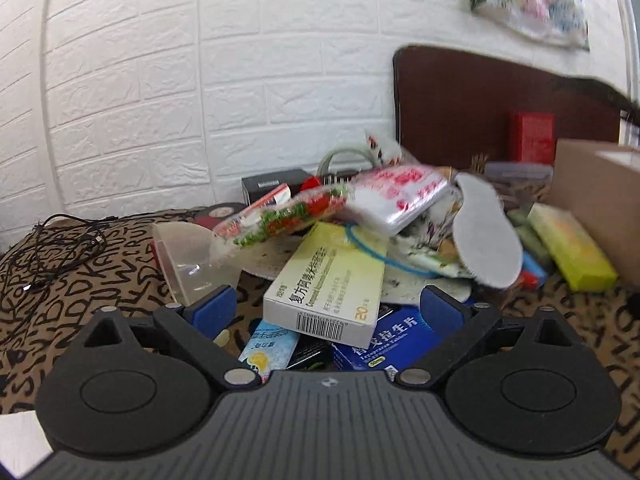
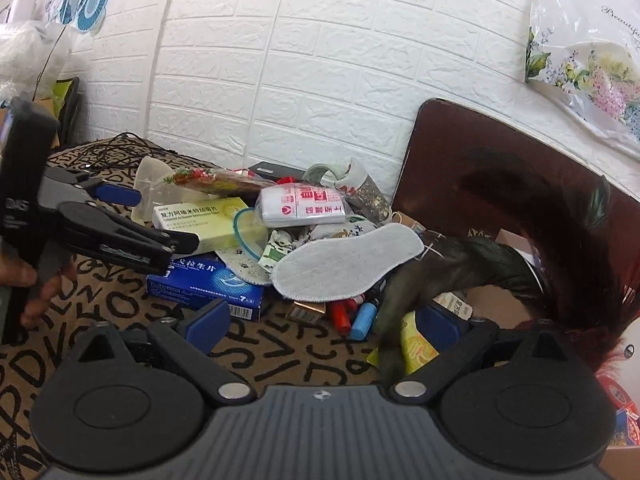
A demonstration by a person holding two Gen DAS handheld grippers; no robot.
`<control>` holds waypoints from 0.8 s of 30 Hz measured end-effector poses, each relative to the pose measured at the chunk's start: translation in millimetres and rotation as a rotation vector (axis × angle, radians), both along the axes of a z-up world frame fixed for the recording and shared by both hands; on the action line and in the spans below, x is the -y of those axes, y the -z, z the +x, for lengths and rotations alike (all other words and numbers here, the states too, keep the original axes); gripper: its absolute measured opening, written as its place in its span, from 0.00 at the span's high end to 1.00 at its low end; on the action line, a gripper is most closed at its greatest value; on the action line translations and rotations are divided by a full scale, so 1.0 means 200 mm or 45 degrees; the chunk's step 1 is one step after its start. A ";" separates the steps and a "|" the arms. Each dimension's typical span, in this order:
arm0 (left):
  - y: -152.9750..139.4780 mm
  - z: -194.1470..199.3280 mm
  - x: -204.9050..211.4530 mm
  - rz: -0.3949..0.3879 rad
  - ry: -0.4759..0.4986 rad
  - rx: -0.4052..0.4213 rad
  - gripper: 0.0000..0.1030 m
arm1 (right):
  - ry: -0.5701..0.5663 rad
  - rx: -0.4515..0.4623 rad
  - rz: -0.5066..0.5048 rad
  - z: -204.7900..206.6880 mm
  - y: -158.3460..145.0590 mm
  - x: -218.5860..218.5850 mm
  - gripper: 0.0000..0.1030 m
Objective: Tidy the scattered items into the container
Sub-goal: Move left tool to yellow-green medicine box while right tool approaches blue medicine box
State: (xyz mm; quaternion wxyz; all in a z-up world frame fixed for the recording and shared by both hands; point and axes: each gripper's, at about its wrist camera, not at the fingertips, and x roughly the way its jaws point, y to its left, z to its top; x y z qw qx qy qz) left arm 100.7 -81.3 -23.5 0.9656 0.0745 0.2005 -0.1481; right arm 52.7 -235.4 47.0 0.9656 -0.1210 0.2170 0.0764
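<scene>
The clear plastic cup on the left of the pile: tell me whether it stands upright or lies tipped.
Tipped. The clear plastic cup lies on its side on the patterned cloth, its open mouth facing the pile, beside the yellow medicine box.

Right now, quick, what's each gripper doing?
Left gripper: jaws open, holding nothing, yellow-and-white medicine box between them, untouched.
Right gripper: jaws open, holding nothing.

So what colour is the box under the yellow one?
Blue box, clearest in the right wrist view.
</scene>
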 end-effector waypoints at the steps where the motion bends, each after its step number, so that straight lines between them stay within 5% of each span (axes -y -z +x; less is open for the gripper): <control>1: 0.01 0.01 0.00 0.001 -0.001 -0.005 0.02 | 0.005 -0.010 0.001 0.01 0.01 0.00 0.02; 9: 0.05 0.05 -0.02 0.003 -0.009 -0.037 0.03 | 0.016 -0.057 0.005 0.04 0.07 -0.02 0.02; 13: 0.06 0.07 -0.08 -0.035 -0.024 -0.093 0.29 | 0.000 -0.068 0.008 0.06 0.09 -0.05 0.02; 19: 0.04 -0.05 -0.19 -0.090 -0.017 -0.055 0.31 | -0.030 -0.084 0.043 0.10 0.12 -0.11 0.02; 24: 0.03 -0.21 -0.39 -0.171 -0.063 -0.028 0.31 | -0.059 -0.153 0.195 0.22 0.17 -0.18 0.01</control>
